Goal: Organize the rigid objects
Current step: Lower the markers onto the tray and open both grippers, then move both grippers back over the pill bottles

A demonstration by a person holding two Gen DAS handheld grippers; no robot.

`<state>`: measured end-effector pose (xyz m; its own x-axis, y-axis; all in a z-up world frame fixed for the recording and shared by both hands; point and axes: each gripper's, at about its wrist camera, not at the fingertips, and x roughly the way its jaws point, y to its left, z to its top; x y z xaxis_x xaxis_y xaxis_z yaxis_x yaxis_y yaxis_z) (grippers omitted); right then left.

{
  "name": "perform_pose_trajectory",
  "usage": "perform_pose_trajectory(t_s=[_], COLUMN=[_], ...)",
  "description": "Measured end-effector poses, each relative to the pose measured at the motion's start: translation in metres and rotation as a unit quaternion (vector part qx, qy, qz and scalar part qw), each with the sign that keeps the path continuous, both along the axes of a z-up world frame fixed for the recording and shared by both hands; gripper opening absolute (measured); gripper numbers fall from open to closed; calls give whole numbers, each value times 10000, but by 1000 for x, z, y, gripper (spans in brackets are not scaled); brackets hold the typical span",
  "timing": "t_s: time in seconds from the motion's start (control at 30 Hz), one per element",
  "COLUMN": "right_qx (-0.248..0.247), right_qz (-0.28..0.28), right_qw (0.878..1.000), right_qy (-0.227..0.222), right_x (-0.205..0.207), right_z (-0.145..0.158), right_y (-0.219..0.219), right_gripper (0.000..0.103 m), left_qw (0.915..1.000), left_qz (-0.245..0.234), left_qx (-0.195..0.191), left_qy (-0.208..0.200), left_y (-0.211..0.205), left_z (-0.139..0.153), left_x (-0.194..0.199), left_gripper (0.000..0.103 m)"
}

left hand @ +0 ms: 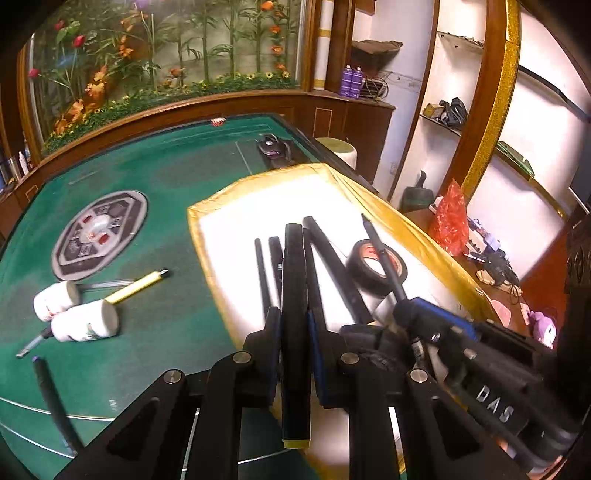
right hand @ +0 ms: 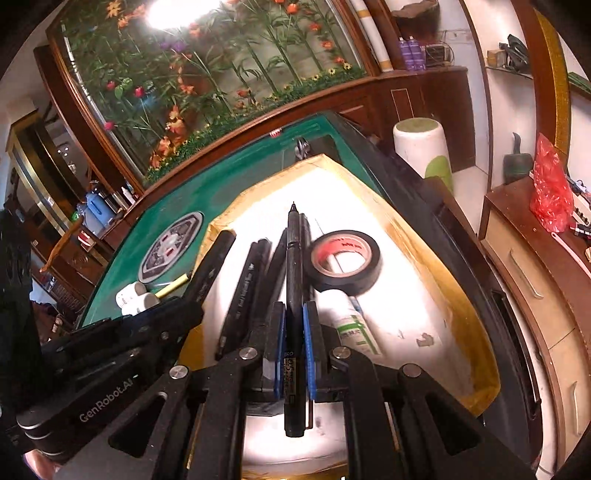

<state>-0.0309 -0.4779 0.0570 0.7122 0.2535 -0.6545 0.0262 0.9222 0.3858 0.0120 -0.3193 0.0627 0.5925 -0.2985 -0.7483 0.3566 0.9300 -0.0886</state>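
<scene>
Both grippers angled downward over the white gold-edged tray [left hand: 229, 225]: left gripper [left hand: 294, 321] fingers clenched a thick black marker [left hand: 294, 295], right gripper [right hand: 294, 314] fingers a slim black pen [right hand: 293, 258].

Both cameras ride on grippers, looking forward and down, very close above white tray [left hand: 236, 236] at green tabletop's [left hand: 166, 177] right edge. Both see tray, tape roll [right hand: 345, 264], flower wall [right hand: 207, 74].

From my feed I see a green felt table [left hand: 155, 173] with a round patterned centrepiece [left hand: 99, 234], backed by a wood-framed glass panel of artificial flowers and bamboo [left hand: 166, 51]. A bright lamp glare [right hand: 166, 14] reflects in the glass. To the right stand white walls, curved wooden shelving [left hand: 448, 122] and a low cabinet [right hand: 532, 258].
</scene>
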Motion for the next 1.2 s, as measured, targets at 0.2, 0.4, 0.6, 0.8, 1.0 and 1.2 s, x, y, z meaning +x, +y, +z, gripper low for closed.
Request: perform_pose_trajectory(t_s=[0.2, 0.4, 0.6, 0.8, 1.0, 1.2], right_qx=[-80, -139, -154, -142, -192, -204], right_qz=[84, 116, 25, -70, -21, 50], right_qw=[9999, 9997, 9998, 9999, 9996, 9993], right_qy=[74, 135, 102, 12, -185, -311], right_x=[4, 6, 3, -3, -9, -12], right_z=[-2, -3, 2, 10, 23, 32], right_y=[2, 4, 2, -1, 6, 15], right_gripper=[9, 9, 10, 19, 30, 39], left_qw=[9999, 9997, 9997, 9996, 9995, 9993], left_qz=[-18, -154, -212, -242, -241, 17], left_qx=[20, 40, -6, -130, -211, -351], left_qy=[167, 197, 123, 96, -39, -162], left_y=[-8, -14, -11, -1, 13, 43], left_z=[-14, -17, -13, -5, 6, 17], left_x=[4, 1, -3, -8, -17, -23], left_gripper=[15, 15, 34, 38, 38, 41])
